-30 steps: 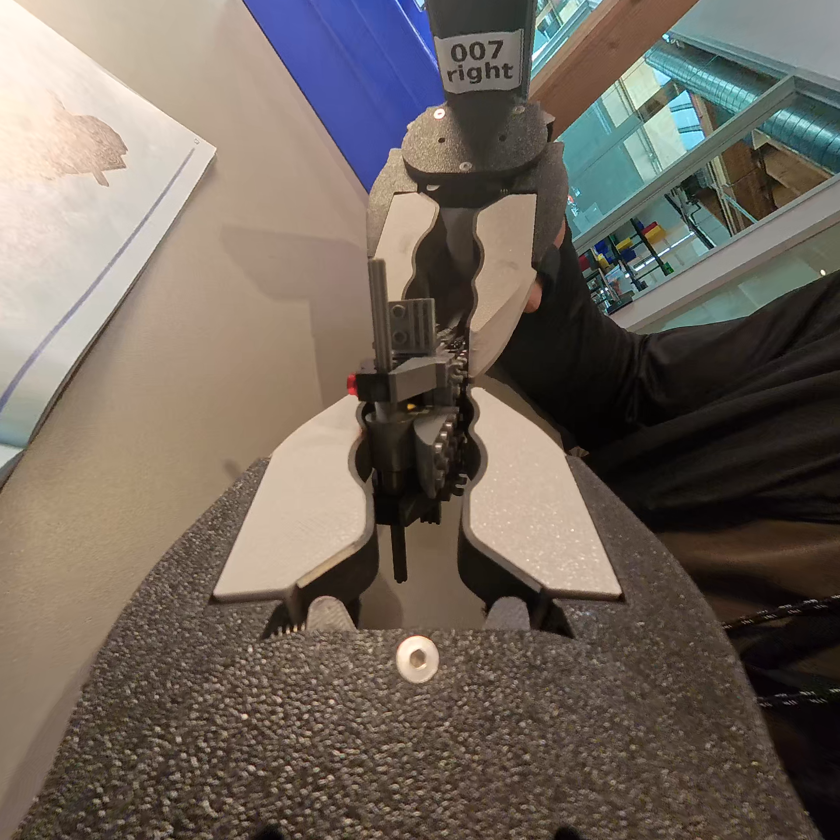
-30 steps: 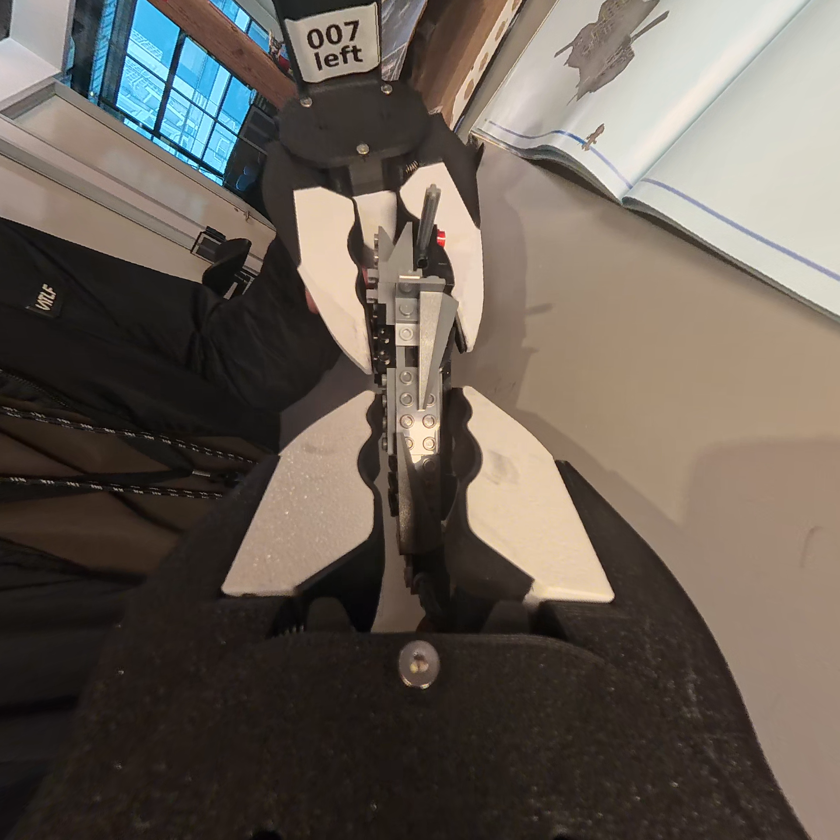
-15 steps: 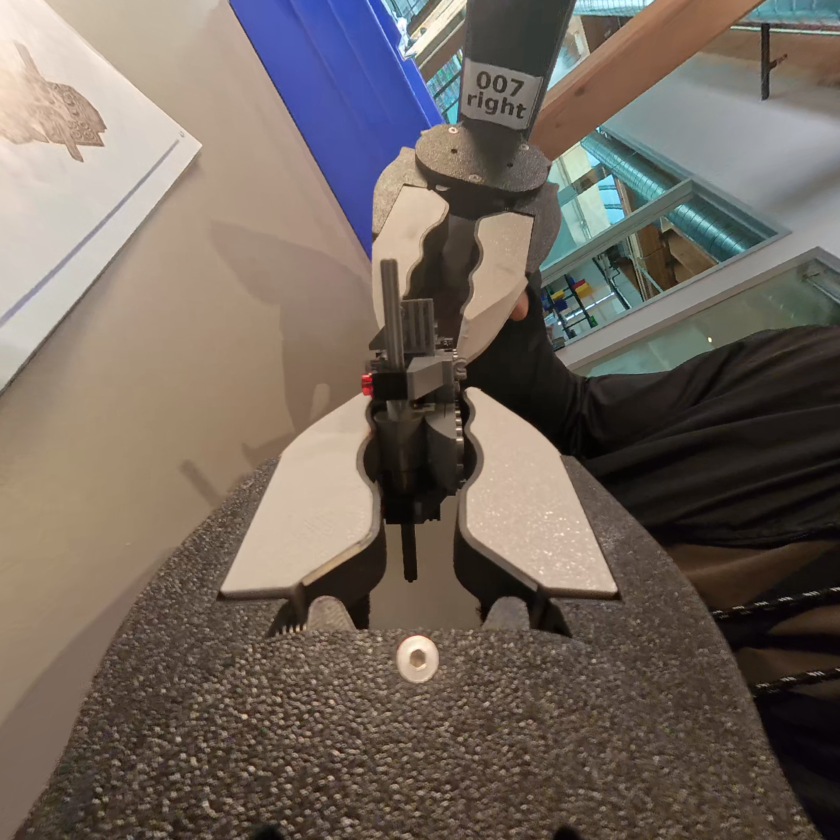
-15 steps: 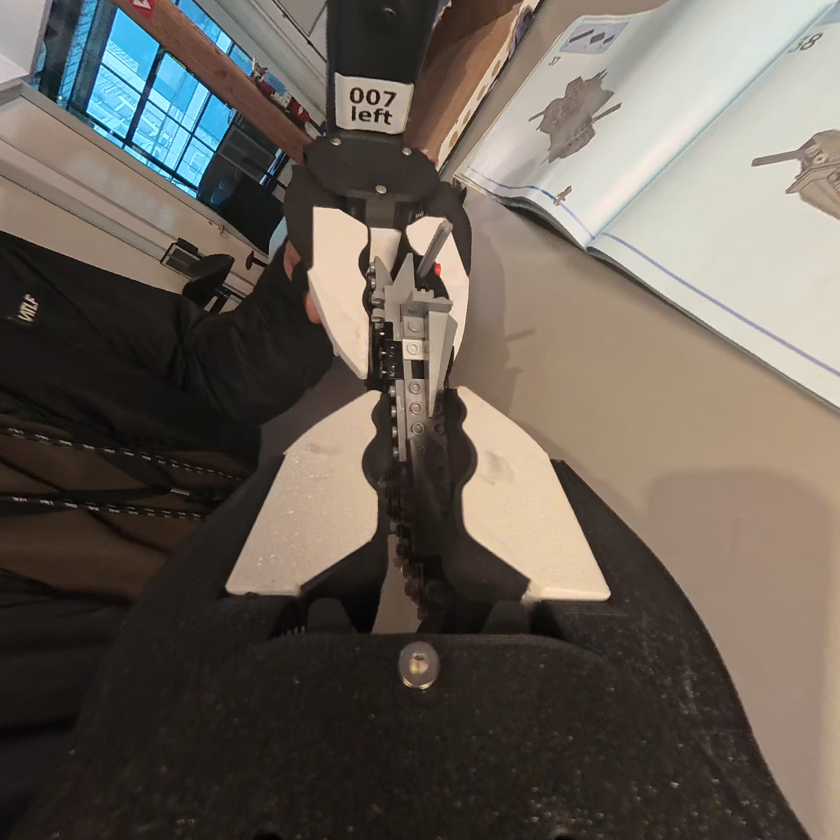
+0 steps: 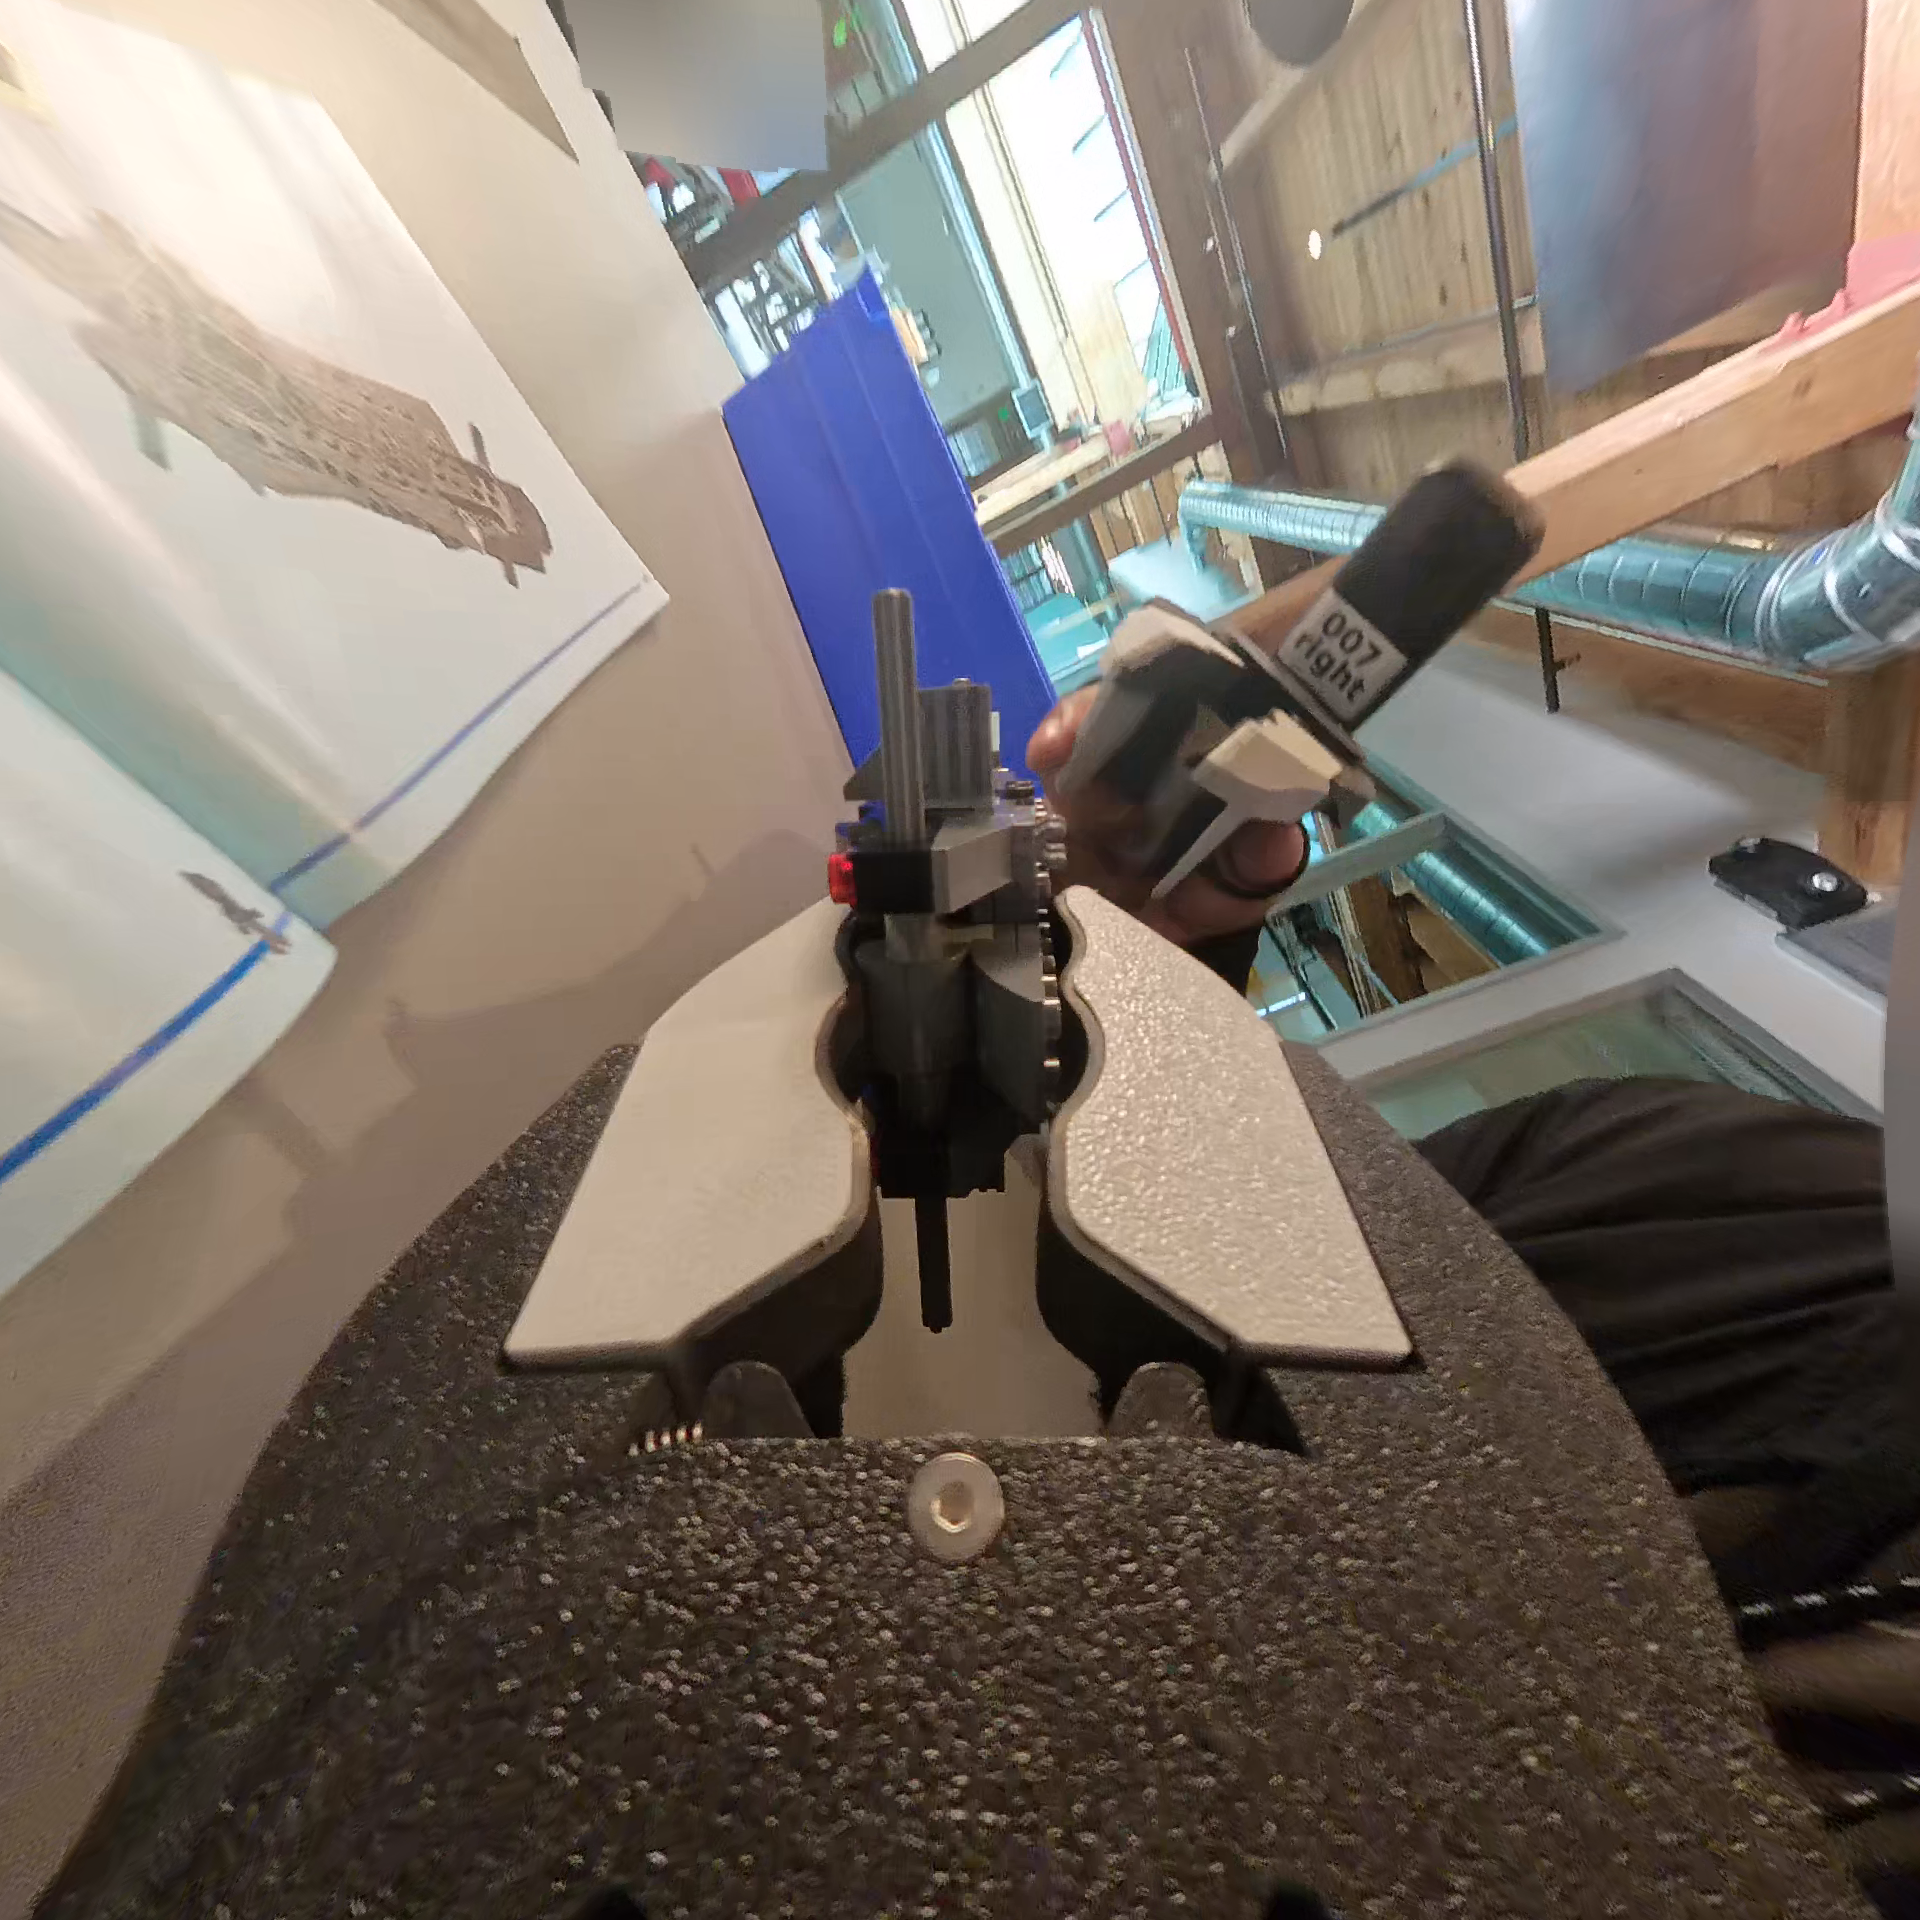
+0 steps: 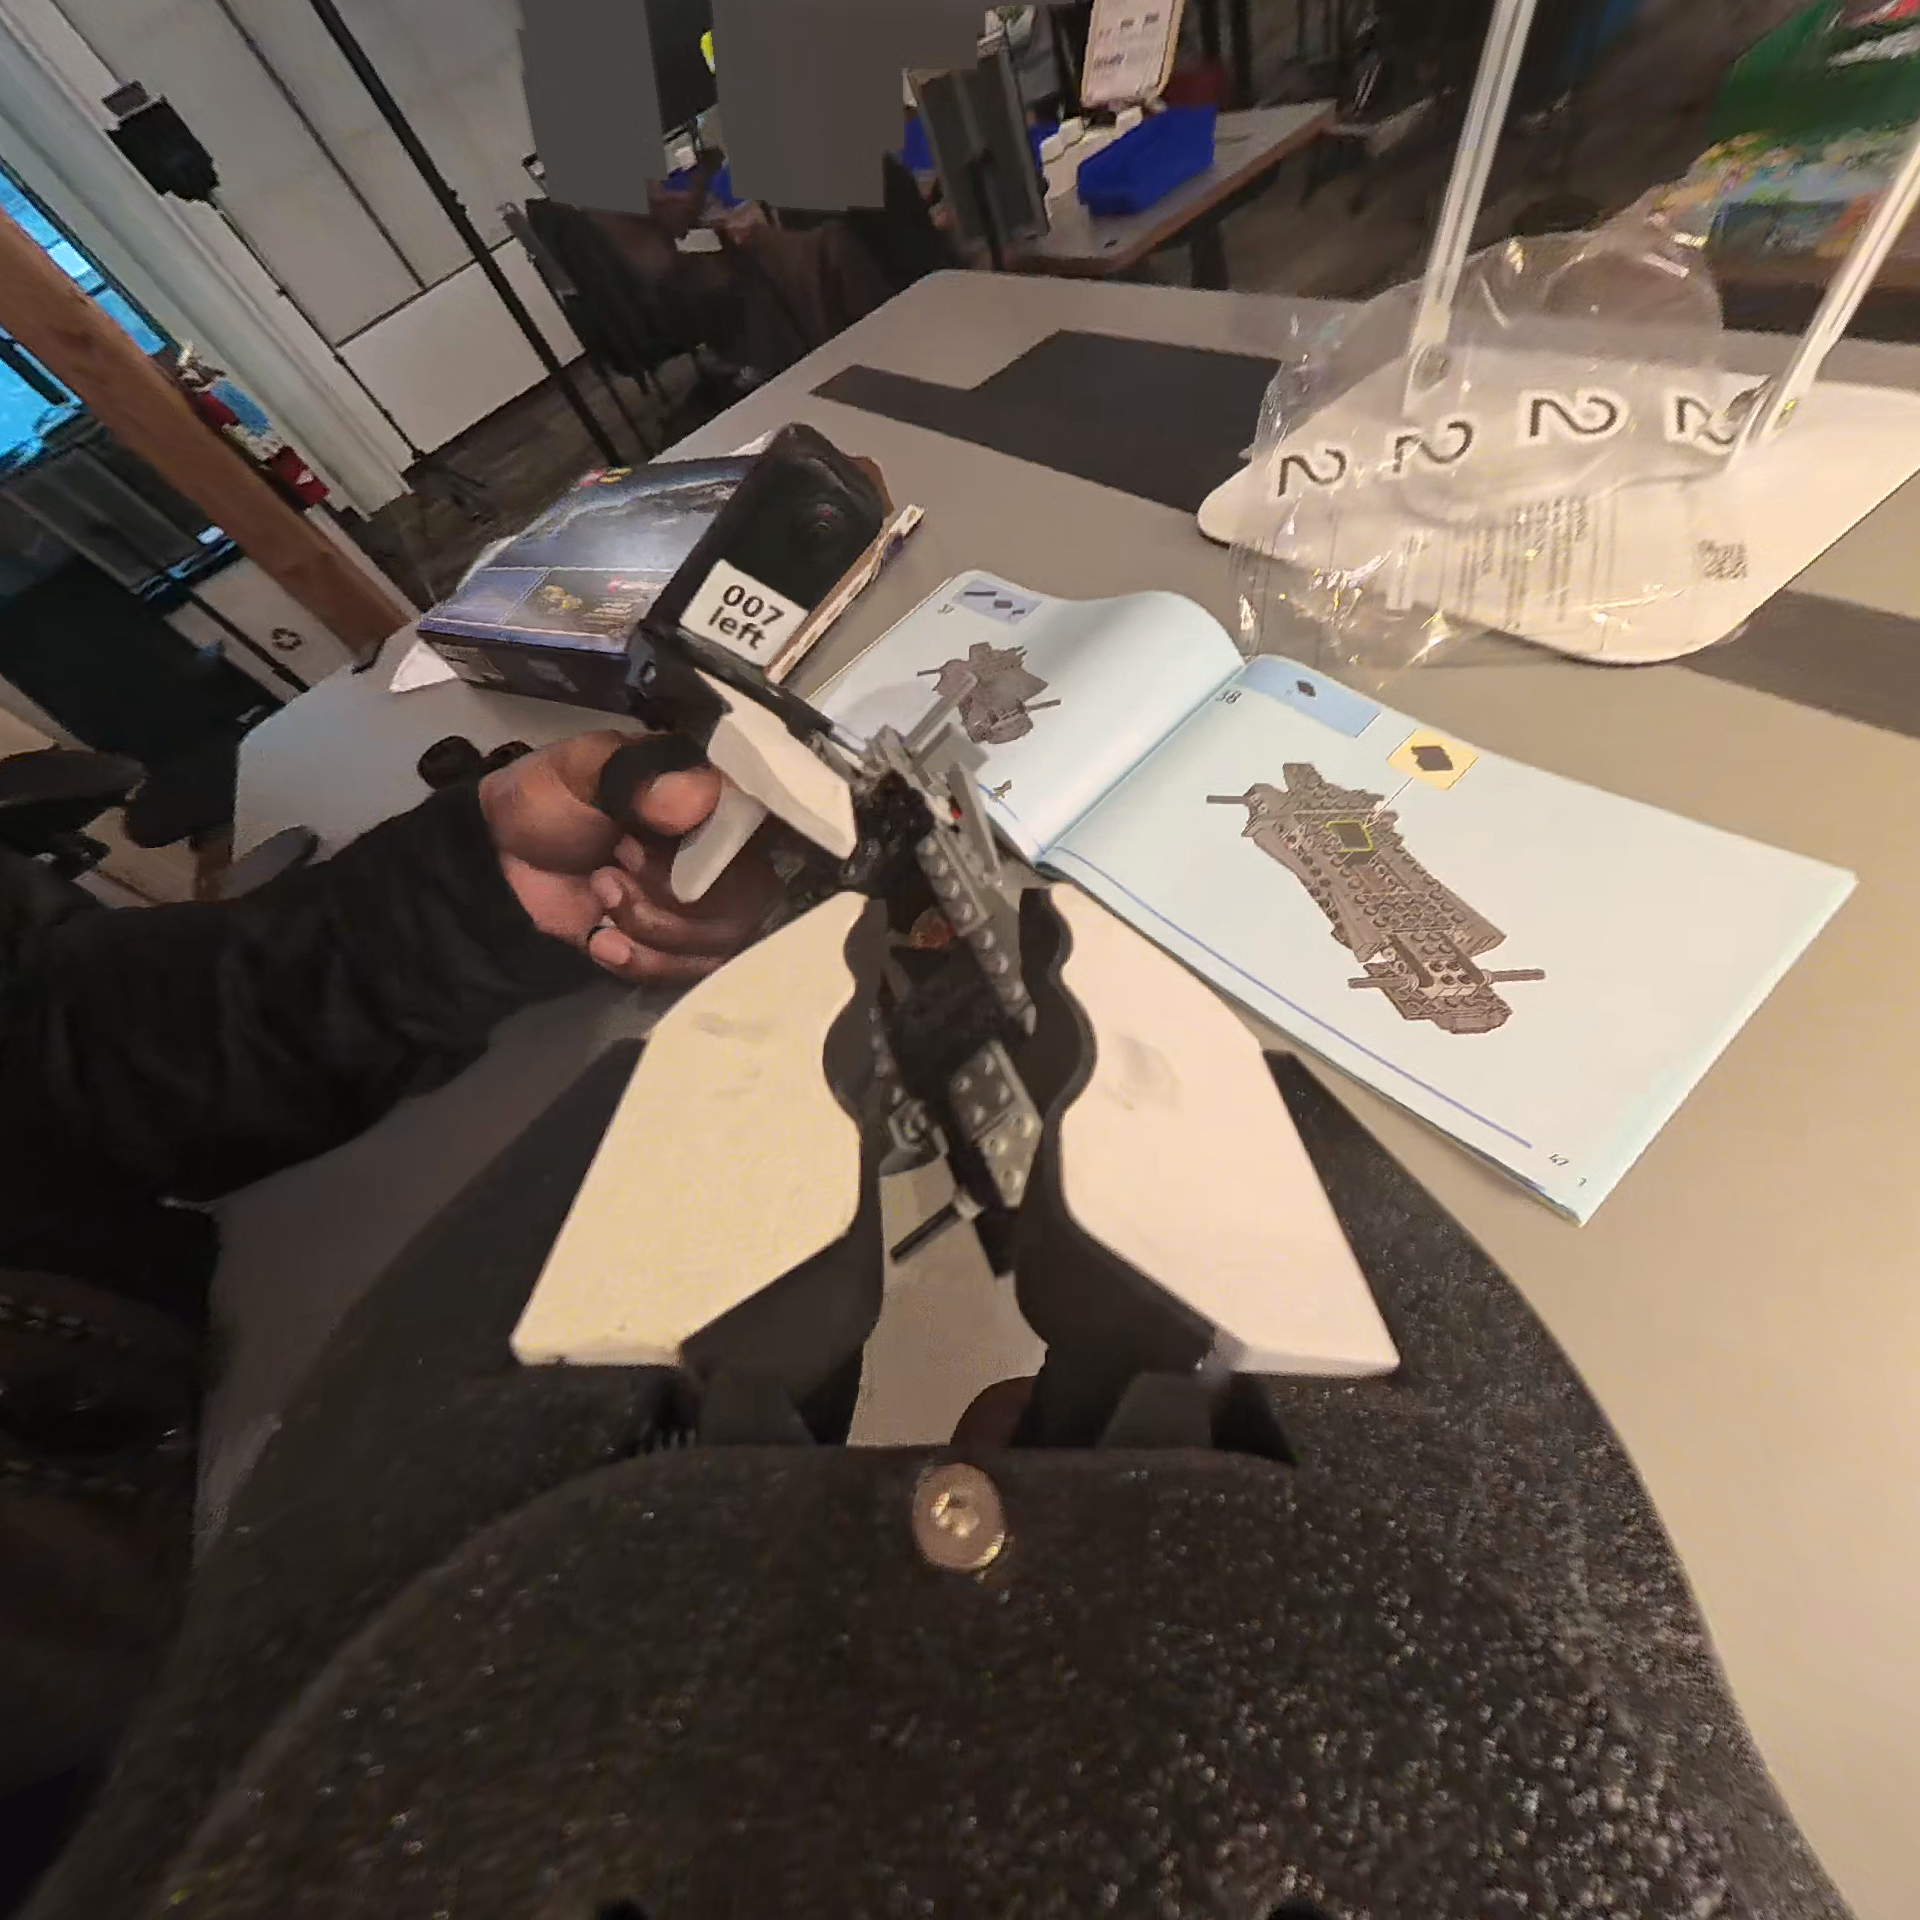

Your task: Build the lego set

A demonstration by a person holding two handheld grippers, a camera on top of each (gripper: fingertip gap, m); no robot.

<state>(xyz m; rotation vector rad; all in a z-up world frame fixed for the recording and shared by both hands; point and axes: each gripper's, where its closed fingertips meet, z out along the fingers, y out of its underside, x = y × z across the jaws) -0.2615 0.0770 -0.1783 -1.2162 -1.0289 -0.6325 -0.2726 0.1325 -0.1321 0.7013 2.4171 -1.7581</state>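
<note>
Right tongs (image 5: 1174, 790) now tilted off brick model (image 5: 940, 997)

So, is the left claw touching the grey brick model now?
Touching. In the left wrist view, the left claw has both fingers pressed against the sides of the grey brick model, no gap showing.

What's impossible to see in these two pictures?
- Right wrist view: shadow hides whether the right gripper presses the grey brick model.
- Right wrist view: the left gripper has its fingertips behind that model.
- Left wrist view: the right gripper is motion-blurred, fingertips unseen.
- Left wrist view: the booklet runs off the left edge.
</note>
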